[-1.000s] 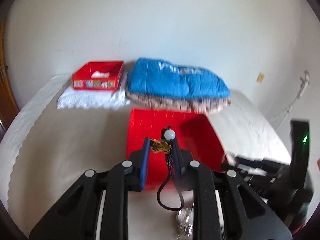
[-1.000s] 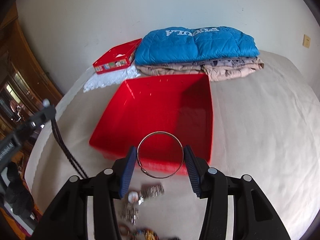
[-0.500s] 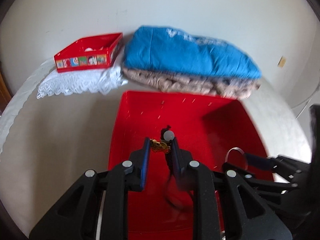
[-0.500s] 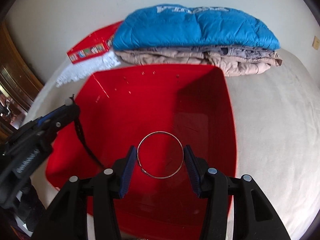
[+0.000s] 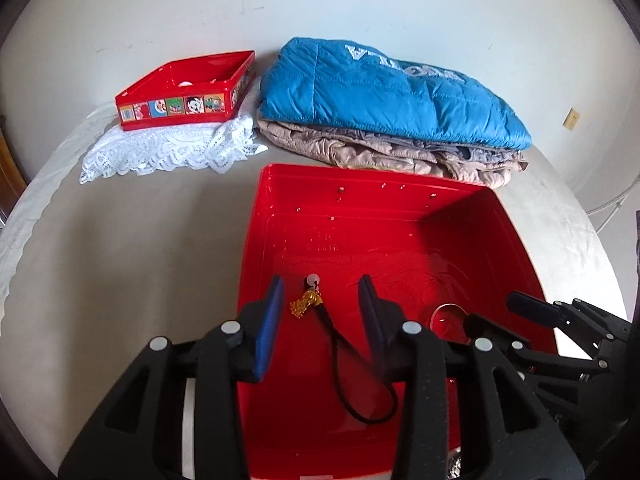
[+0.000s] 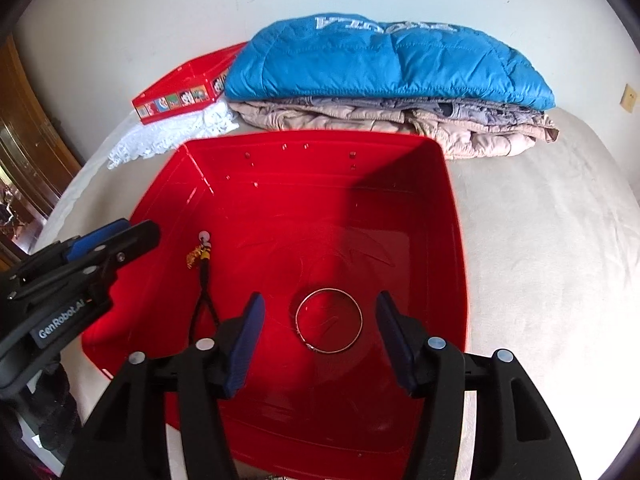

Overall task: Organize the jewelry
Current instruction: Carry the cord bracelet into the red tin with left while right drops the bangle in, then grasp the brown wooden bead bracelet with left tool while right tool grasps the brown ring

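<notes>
Jewelry is laid on the floor of the large red plastic tray (image 6: 448, 216) on the bed: a thin metal bangle (image 6: 329, 321) and a black cord charm with gold tassel (image 5: 310, 304). Both are framed by spread, empty fingers of the right gripper (image 6: 320, 332) and left gripper (image 5: 320, 312), apparently so each lies freely.
</notes>
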{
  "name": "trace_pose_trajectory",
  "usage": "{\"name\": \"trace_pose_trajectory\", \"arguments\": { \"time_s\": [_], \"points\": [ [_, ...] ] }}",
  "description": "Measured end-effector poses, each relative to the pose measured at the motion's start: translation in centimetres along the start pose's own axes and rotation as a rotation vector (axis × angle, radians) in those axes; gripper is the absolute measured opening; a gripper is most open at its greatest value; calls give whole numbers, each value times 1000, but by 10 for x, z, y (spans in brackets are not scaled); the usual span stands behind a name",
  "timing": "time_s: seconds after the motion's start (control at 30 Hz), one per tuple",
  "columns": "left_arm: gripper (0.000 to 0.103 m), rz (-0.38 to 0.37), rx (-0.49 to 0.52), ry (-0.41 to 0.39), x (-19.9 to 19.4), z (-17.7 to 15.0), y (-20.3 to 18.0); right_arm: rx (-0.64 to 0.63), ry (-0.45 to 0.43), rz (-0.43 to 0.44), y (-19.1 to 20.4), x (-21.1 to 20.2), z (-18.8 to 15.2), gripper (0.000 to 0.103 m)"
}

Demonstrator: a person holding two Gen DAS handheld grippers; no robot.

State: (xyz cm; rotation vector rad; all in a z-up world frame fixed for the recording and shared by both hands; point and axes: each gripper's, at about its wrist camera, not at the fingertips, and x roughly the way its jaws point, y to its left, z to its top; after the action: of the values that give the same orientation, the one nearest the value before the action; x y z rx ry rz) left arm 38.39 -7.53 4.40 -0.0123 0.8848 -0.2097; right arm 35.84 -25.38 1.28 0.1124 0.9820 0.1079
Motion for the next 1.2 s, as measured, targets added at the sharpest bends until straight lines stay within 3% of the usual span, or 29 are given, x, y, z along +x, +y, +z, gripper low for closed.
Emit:
{"name": "trace_pose_trajectory", "arguments": {
  "time_s": [0.2,0.43,0.67,0.9,1.2],
  "points": [
    [54,5,1,-13,-34,-4,-2,21,-39,17,-4,-26,-5,58],
    [54,37,39,11,-69,-37,-6,29,-64,27,-8,-62,-34,58],
    [54,48,75,32,-100,-91,-1,8,-60,63,1,-89,-78,58],
    [54,46,102,116,-115,-158,8,-2,37,103,-3,-95,-144,58],
    [52,-48,117,241,-121,-228,10,24,95,130,-13,-110,-196,58]
  ]
}}
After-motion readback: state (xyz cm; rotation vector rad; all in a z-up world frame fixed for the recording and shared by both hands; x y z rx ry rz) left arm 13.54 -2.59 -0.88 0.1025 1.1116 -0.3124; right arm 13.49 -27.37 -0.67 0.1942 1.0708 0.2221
